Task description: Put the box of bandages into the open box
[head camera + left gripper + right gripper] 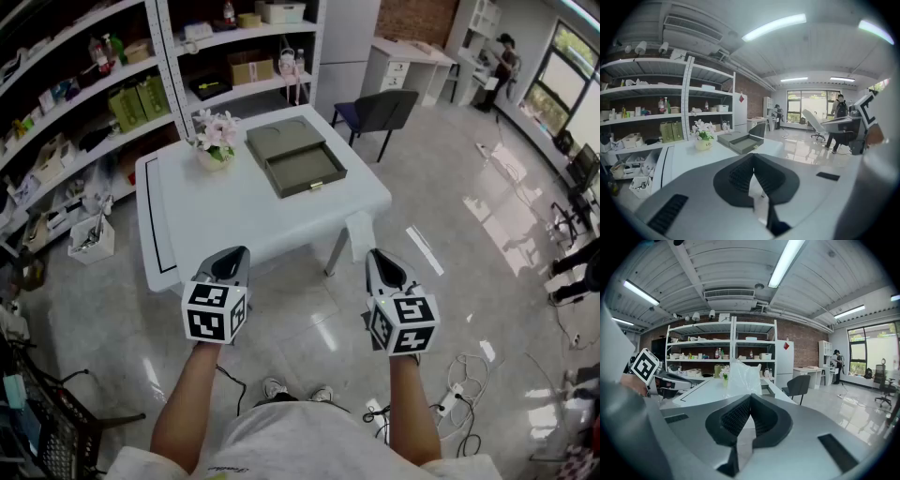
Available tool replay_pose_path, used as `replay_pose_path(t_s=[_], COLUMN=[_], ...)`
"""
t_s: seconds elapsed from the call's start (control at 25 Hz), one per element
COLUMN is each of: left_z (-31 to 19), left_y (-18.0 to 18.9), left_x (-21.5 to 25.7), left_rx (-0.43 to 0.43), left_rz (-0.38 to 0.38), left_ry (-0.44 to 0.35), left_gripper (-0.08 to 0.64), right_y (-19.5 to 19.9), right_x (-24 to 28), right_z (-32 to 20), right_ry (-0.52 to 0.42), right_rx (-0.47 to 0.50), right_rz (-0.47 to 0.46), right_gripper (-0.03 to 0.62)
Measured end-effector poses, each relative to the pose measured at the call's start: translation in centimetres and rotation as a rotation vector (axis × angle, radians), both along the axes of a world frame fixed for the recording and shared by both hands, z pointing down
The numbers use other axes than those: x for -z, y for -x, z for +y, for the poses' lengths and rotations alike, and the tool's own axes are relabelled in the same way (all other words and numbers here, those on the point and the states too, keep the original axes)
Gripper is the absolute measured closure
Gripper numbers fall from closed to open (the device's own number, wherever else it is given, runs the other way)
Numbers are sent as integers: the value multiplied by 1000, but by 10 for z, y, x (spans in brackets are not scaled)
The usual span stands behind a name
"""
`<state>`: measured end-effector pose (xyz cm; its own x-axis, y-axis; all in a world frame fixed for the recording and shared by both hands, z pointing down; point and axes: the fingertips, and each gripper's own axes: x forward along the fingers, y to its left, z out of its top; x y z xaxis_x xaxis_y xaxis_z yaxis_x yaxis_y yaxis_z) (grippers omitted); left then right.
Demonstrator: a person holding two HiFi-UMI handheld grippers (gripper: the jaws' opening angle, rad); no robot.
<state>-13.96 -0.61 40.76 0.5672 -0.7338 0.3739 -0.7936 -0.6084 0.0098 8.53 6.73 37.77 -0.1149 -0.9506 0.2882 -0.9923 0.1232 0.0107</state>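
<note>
Open box [306, 169], olive green, lies on the far right part of the white counter [234, 211], its lid laid flat just behind it. From the head view, a pot of pale flowers [216, 139] stands to its left, near but apart from it. A dark chair [380, 111] is beyond the counter's far right corner, and stocked shelves [84, 103] run along the left. The person stands on the shiny floor, back from the counter. The left gripper [239, 252] and right gripper [375, 255] are held out side by side, short of the counter's near edge and well apart from the open box.

In the left gripper view, the black fingers [740, 176] meet at their tips with nothing between them. Beyond them the open box [746, 143] sits on the counter [686, 157], to the right of the flowers [703, 133].

In the right gripper view, this pair of fingers [736, 417] is also closed tip to tip on nothing. Past them a clear plastic bag [743, 377] rises at the counter's [705, 391] near end and hides most of what lies behind it. The chair [799, 385] stands to the right.
</note>
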Motion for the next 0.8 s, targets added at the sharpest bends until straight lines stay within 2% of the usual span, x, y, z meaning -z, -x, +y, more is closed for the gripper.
replay_pose_path(t_s=[0.2,0.4,0.8], left_z=[-9,-13,-36], left_y=[11,14,2], left_x=[-3,-10,-18], left_rx=[11,-16,-41], left_rz=[8,11,2], left_ry=[3,14,29], left_gripper=[555,555,555], right_y=[14,20,11], right_x=[-2,-1,-3], right_z=[-13,-13,-31], right_ry=[4,6,8], right_rx=[19,-4,-20], right_rz=[3,10,11], right_gripper=[588,588,588])
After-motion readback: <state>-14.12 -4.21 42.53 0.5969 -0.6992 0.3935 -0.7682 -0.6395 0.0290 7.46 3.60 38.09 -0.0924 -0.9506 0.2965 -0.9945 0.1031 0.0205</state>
